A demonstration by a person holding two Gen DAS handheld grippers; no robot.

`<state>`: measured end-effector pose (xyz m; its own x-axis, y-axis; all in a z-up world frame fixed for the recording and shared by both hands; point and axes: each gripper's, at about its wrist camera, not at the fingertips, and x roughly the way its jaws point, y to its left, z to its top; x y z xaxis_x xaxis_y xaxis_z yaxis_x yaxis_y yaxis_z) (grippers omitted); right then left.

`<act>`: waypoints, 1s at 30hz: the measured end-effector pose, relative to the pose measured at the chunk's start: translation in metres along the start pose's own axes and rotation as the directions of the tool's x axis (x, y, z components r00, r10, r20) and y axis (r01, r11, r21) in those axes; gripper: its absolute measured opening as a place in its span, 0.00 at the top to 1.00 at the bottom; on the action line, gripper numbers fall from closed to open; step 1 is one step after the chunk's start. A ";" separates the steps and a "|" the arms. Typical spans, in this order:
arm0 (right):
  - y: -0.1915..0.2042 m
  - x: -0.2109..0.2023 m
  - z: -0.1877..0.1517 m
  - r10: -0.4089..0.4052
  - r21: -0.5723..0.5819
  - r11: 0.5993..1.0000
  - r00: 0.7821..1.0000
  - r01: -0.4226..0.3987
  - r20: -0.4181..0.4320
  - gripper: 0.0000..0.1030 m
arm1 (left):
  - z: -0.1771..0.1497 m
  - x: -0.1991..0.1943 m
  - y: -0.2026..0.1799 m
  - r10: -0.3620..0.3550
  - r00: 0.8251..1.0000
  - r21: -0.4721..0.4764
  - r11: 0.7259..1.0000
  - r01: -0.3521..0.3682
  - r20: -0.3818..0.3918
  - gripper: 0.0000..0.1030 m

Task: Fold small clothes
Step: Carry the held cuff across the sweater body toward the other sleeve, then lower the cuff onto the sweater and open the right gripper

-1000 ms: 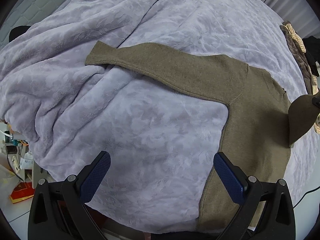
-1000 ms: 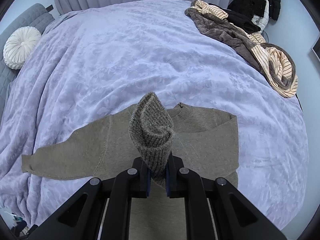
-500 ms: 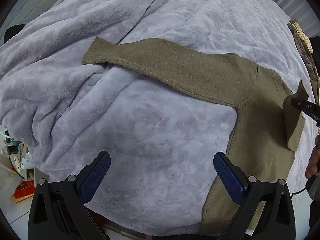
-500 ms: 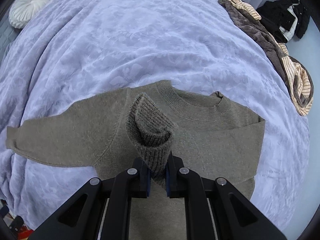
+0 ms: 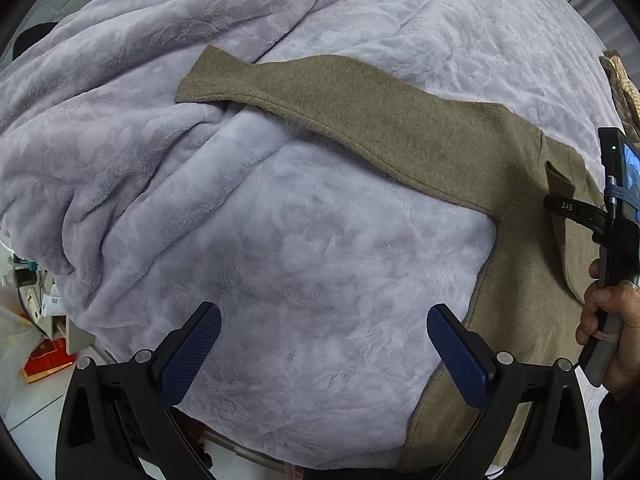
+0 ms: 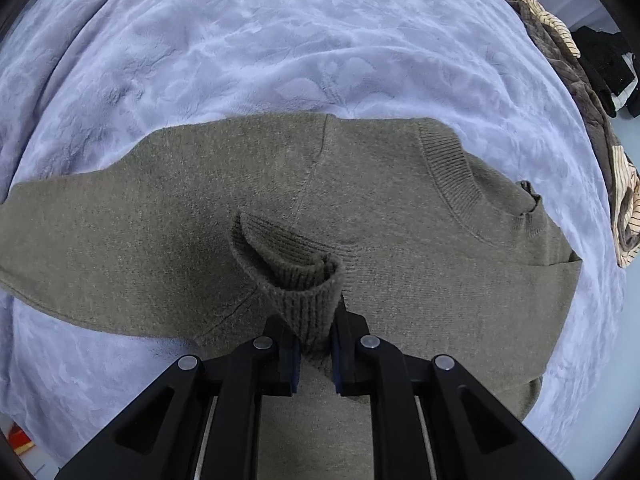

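An olive knit sweater (image 6: 400, 208) lies flat on a lilac bed blanket (image 6: 280, 48). My right gripper (image 6: 314, 350) is shut on the ribbed cuff (image 6: 296, 264) of one sleeve, folded across the sweater's chest and held low over it. In the left wrist view the other sleeve (image 5: 360, 108) stretches out to the left over the blanket (image 5: 280, 260), and the right gripper's body (image 5: 616, 208) and hand show at the right edge. My left gripper (image 5: 324, 344) is open and empty above the blanket near the bed's edge, left of the sweater's hem.
A heap of brown, striped and black clothes (image 6: 576, 64) lies at the bed's far right. Floor clutter with a red box (image 5: 44, 360) shows below the bed's left edge.
My right gripper has carried the cuff down and forward, from high above the sweater to low over its chest. My left gripper has shifted a little nearer the sweater and stays open.
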<state>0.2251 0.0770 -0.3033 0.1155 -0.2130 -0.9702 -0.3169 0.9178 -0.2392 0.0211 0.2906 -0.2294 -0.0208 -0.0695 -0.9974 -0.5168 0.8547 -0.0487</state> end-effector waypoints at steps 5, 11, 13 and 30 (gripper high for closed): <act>0.014 0.017 -0.001 0.086 -0.022 0.996 0.994 -0.088 -0.061 0.45 | 0.001 0.000 -0.003 -0.027 1.000 -0.012 1.000 0.027 -0.014 0.00; 0.032 -0.029 -0.014 0.106 -0.130 0.987 0.989 -0.092 0.104 0.36 | 0.006 0.005 -0.002 -0.026 1.000 -0.023 0.999 0.026 -0.008 0.00; 0.004 -0.037 -0.019 0.052 -0.023 0.999 0.988 -0.049 0.144 0.25 | 0.010 0.008 0.002 -0.027 1.000 -0.035 0.999 0.027 -0.001 0.00; -0.016 -0.013 -0.042 0.084 -0.022 0.996 0.996 -0.084 0.008 0.37 | 0.114 0.063 0.103 -0.299 0.952 -0.337 0.892 0.302 0.063 0.00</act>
<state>0.1891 0.0509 -0.2879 0.0956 -0.1326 -0.9866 -0.3464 0.9247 -0.1578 0.0640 0.4327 -0.3031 0.1883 -0.2889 -0.9387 -0.7554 0.5682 -0.3264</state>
